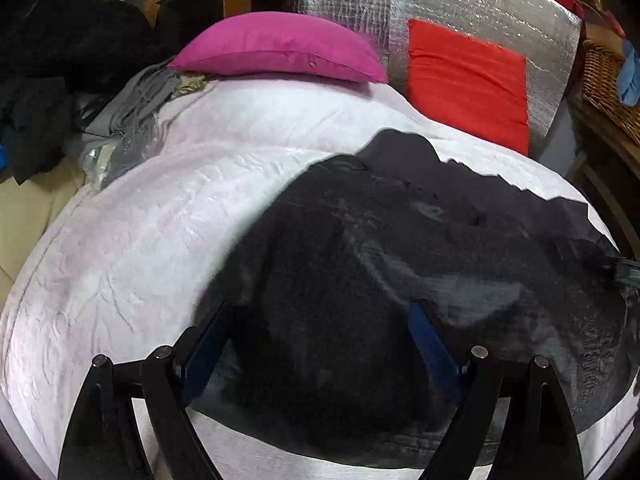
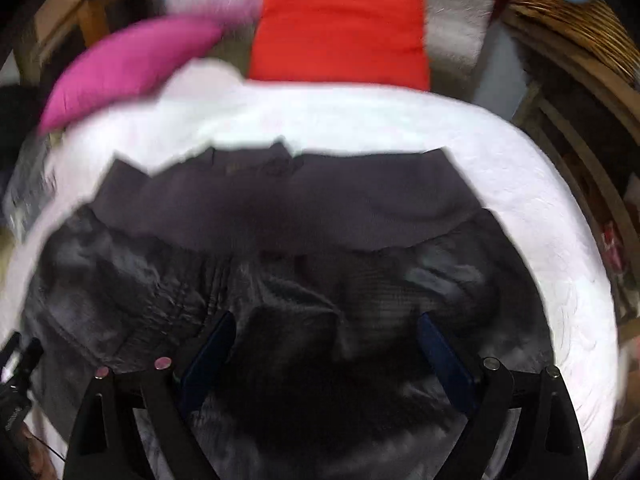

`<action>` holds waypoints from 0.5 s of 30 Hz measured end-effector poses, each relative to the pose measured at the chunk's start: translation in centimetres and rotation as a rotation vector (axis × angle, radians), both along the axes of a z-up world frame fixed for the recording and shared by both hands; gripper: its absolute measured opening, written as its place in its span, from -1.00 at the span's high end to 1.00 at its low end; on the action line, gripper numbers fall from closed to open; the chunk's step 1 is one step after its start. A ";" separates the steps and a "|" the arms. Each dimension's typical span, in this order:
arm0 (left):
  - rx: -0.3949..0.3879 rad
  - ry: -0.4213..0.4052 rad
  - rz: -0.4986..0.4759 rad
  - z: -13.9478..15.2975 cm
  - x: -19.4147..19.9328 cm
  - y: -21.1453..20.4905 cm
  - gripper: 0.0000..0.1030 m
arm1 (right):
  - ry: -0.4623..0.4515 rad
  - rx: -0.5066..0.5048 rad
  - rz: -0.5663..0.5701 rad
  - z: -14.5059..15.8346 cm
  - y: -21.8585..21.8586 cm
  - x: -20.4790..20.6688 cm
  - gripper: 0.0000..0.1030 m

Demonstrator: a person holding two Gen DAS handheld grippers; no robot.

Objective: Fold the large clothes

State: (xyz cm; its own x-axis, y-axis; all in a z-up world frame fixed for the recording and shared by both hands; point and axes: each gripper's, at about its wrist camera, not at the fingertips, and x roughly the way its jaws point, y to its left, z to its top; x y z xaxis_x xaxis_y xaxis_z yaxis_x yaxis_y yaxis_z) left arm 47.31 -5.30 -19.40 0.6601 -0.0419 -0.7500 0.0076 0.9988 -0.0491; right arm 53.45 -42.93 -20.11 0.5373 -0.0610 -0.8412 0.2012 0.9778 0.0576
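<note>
The bed (image 1: 132, 236) is covered with a white, wrinkled bedspread. At its far end a magenta pillow (image 1: 280, 46) lies flat, and to the right of it a red cushion (image 1: 468, 88) leans against a silver quilted foil sheet (image 1: 460, 4). On the far left of the bed there is a heap of grey and dark clothes (image 1: 120, 120), partly in clear plastic. On the right, beside the bed, a wicker basket (image 1: 608, 80) stands on wooden furniture, with something blue hanging at its rim. Nothing lies on top of the dark garment.

The dark garment (image 1: 400, 248) lies on the near right part of the bed. It is black to charcoal grey, rumpled, with many folds. In the right wrist view a smoother purplish-grey layer (image 2: 288, 200) shows at its far side, and the nearer part looks fuzzy and crumpled; this view is blurred.

The left tool (image 1: 320, 344) has its blue-padded fingers wide apart above the garment's near edge, not gripping it. The right tool (image 2: 326, 348) also has its fingers wide apart over the cloth, and no fold is pinched between them.
</note>
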 end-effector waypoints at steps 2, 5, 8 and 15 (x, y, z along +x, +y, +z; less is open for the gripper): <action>-0.001 -0.028 0.023 0.9 0.0 1.3 -0.73 | -0.096 0.074 -0.060 1.4 -2.0 -3.0 -0.82; -0.016 -0.055 0.065 1.8 -0.2 2.5 -0.73 | -0.211 0.225 -0.163 2.5 -6.0 -8.2 -0.82; -0.045 -0.025 0.050 1.7 -0.1 3.0 -0.73 | -0.268 0.356 -0.252 2.5 -9.9 -12.4 -0.82; 0.034 0.042 -0.035 -0.1 0.0 -0.3 -0.73 | -0.237 0.399 -0.267 1.8 -11.2 -14.9 -0.82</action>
